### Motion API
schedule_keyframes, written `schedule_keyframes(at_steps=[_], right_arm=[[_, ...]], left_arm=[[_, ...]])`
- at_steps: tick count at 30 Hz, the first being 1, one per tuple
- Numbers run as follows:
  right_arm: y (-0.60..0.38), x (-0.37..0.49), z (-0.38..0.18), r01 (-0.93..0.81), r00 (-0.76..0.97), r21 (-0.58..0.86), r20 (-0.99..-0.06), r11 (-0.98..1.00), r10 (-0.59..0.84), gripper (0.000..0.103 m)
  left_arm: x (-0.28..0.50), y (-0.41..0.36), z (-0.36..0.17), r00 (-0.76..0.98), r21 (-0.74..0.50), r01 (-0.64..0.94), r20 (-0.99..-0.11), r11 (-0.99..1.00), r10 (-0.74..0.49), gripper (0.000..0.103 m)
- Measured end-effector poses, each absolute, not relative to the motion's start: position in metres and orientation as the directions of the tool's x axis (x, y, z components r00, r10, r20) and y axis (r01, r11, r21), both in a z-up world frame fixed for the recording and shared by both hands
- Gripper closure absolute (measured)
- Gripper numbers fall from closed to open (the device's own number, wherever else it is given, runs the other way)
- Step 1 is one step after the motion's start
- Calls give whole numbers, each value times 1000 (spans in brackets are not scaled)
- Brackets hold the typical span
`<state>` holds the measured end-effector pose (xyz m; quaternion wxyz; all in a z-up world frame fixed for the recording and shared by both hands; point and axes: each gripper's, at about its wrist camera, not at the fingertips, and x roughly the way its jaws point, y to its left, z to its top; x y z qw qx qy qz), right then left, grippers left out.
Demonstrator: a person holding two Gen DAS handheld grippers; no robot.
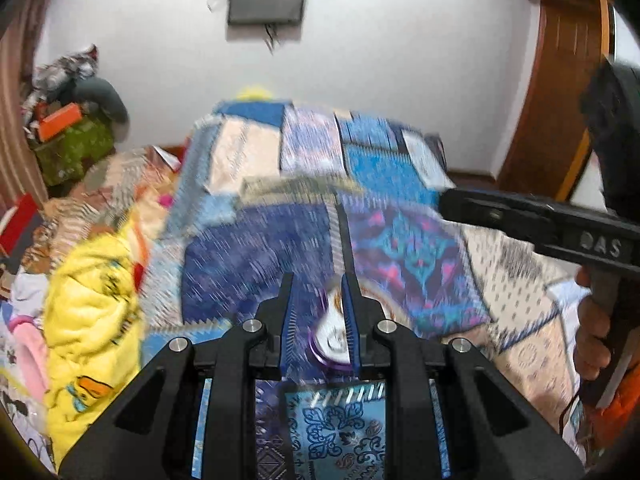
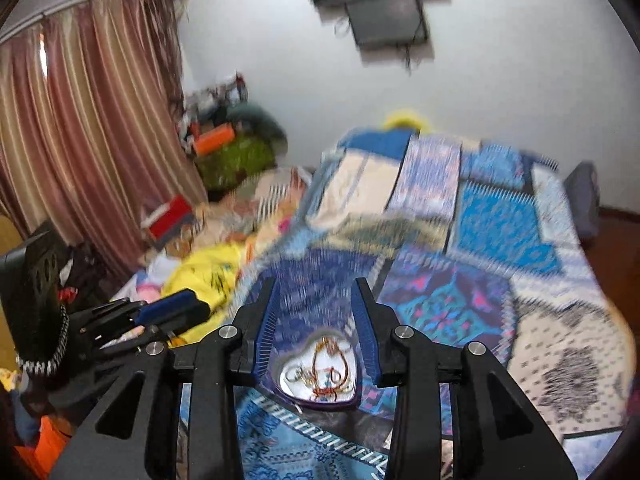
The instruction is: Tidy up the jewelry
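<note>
A purple heart-shaped jewelry dish (image 2: 318,374) with a white inside lies on the patchwork bedspread (image 2: 460,292). It holds a tangle of gold and reddish chains and rings. My right gripper (image 2: 316,292) is open above it, and the dish sits low between the fingers near their base. In the left wrist view the dish (image 1: 332,334) shows partly behind the right finger of my left gripper (image 1: 318,282), which is open and empty. The right gripper (image 1: 520,216) reaches in from the right edge there. Both views are motion-blurred.
A yellow blanket (image 1: 92,320) and piled clothes lie left of the bedspread. Striped curtains (image 2: 80,128) hang at the left. A dark shelf unit (image 2: 380,4) is on the white wall. A wooden door frame (image 1: 560,80) stands at the right.
</note>
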<state>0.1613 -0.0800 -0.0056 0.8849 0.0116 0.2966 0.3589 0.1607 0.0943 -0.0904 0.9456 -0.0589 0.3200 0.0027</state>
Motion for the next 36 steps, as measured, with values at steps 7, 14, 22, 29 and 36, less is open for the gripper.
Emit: schedule_keyframes(at_steps=[7, 14, 22, 29, 36], right_arm=[[-107, 82, 63, -614, 727, 150, -275, 775, 629, 70], [-114, 26, 81, -581, 787, 120, -169, 805, 594, 66], [-115, 9, 75, -490, 854, 102, -142, 866, 500, 13], [-120, -6, 77, -442, 886, 84, -116, 893, 449, 1], [-123, -15, 73, -444, 884, 71, -127, 893, 449, 1]], left_arm=[[101, 88, -8, 919, -100, -64, -394, 993, 20, 82], [36, 65, 41, 978, -59, -61, -203, 996, 48, 63], [-7, 49, 53, 989, -18, -101, -114, 995, 98, 13], [-17, 47, 50, 987, -24, -124, -109, 992, 121, 1], [-24, 45, 48, 986, -35, -127, -115, 991, 122, 1]])
